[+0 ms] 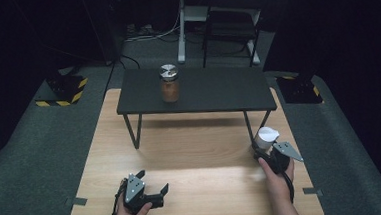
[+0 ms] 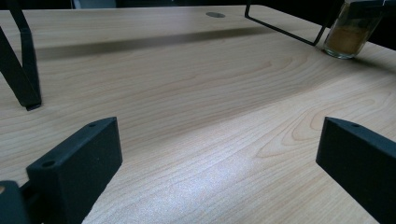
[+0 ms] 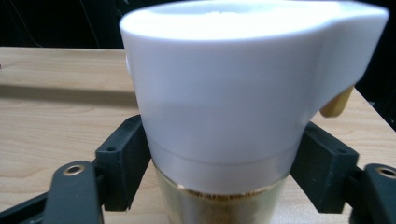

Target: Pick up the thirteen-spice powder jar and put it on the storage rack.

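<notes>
A glass jar with a white flip-top lid [image 1: 267, 136] and yellow-brown powder inside stands on the wooden table [image 1: 196, 147], beside the right leg of a black riser shelf [image 1: 212, 91]. My right gripper [image 1: 262, 151] is shut on it; in the right gripper view the two black jaws press the glass body of this jar [image 3: 219, 93] from both sides, just under the lid. The same jar [image 2: 348, 35] shows at the top right of the left gripper view. My left gripper [image 1: 153, 181] rests near the table's front left, open, with bare wood between its jaws [image 2: 219, 154].
A second jar with a silver lid [image 1: 169, 82] and brown contents stands on the riser shelf, left of its middle. The shelf's thin black legs [image 1: 134, 132] reach down to the table. Beyond the table are dark carpet, a white desk frame [image 1: 183, 25] and striped floor markers [image 1: 64, 90].
</notes>
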Tool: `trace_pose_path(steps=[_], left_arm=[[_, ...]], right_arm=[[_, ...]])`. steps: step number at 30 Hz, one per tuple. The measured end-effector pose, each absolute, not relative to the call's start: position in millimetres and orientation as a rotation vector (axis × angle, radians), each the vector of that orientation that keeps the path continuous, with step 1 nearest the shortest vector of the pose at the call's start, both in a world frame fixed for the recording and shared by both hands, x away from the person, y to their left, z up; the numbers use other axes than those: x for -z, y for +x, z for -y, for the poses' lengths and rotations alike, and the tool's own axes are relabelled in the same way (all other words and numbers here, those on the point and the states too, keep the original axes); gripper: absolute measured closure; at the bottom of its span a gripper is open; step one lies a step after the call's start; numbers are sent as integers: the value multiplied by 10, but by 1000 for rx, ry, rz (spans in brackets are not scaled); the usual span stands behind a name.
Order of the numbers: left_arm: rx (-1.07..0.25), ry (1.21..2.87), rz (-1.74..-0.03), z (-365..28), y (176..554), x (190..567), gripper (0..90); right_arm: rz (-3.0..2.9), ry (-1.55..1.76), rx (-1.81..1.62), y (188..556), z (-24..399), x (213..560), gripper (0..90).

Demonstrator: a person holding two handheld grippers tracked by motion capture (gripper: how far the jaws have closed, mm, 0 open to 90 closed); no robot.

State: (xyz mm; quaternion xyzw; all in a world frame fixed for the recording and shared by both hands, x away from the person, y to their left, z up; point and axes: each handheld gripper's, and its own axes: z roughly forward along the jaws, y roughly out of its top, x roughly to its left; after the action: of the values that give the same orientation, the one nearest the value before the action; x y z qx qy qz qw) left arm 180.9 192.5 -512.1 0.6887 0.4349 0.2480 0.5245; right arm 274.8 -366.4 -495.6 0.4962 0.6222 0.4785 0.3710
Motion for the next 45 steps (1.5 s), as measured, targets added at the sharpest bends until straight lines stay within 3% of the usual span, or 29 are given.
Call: trace_pose_path(steps=[19, 45], left_arm=[[-593, 1641, -1047, -1925, 1805, 5125, 6], [-594, 1650, -1048, -1916, 1813, 5114, 5]], right_arm=[[-1600, 1257, -1235, 2719, 3649, 4909, 307], [-1661, 1109, -1376, 2326, 3515, 4758, 307]])
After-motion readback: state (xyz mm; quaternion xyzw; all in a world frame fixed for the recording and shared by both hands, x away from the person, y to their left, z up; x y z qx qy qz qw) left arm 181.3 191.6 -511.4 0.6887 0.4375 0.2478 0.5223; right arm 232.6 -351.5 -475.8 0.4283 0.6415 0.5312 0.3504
